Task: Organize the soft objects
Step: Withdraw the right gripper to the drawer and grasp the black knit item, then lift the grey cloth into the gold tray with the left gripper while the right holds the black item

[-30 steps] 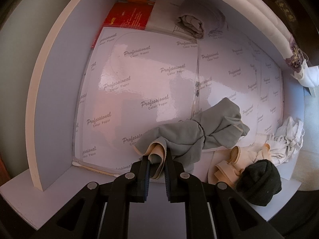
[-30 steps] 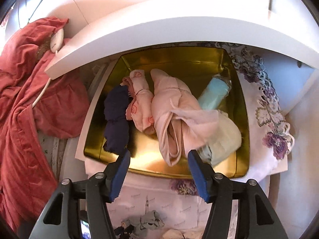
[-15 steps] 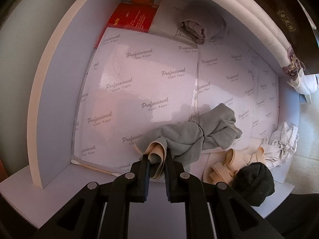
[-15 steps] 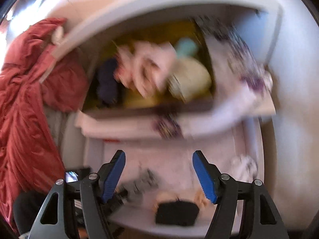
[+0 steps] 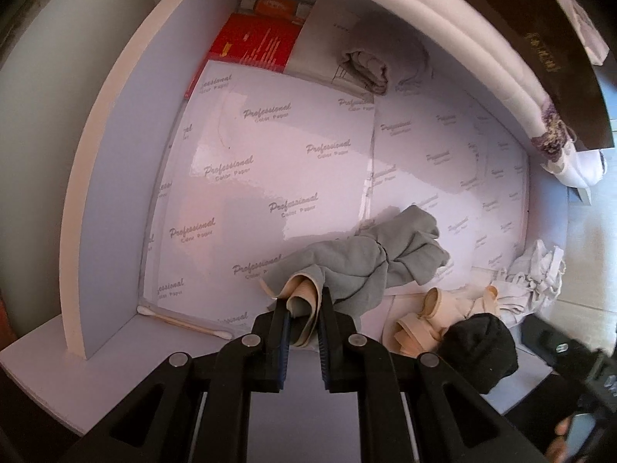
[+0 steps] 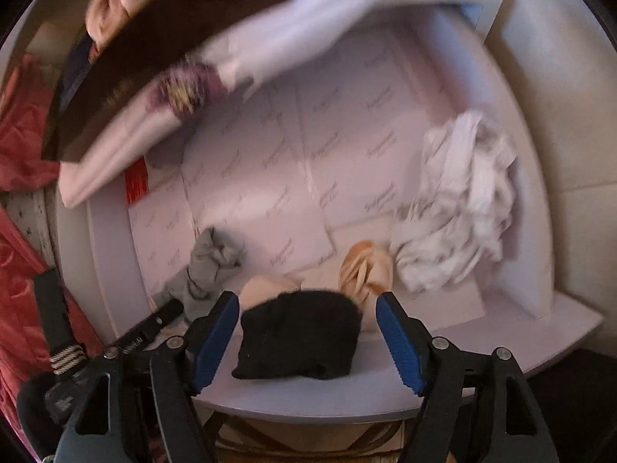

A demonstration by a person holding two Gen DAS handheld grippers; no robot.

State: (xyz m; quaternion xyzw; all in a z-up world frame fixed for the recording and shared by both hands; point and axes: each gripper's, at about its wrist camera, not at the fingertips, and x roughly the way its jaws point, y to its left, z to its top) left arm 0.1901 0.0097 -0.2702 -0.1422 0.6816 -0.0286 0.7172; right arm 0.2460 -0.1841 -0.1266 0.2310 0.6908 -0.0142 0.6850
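My left gripper (image 5: 302,308) is shut on the beige-lined cuff of a grey sock (image 5: 366,266), which lies on the paper-lined lower shelf (image 5: 270,162). Right of it are beige socks (image 5: 420,316), a rolled black sock (image 5: 478,351) and a crumpled white cloth (image 5: 536,270). In the right wrist view my right gripper (image 6: 306,308) points down over the black sock (image 6: 300,332). Its jaws are opening, and the sock lies between the blue pads (image 6: 216,332) without touching them. The beige socks (image 6: 366,266), white cloth (image 6: 459,208) and grey sock (image 6: 208,266) lie beyond.
A red packet (image 5: 254,42) and a folded grey cloth (image 5: 366,67) sit at the back of the shelf, and a cotton swab (image 5: 185,320) lies at its front left. An upper shelf with a dark-sided tray (image 6: 154,38) overhangs. Red fabric (image 6: 23,135) hangs at the left.
My right gripper has dropped from the gold tray on the upper shelf down to the lower shelf, over the black sock, with its jaws wider. The left gripper has kept still on the grey sock.
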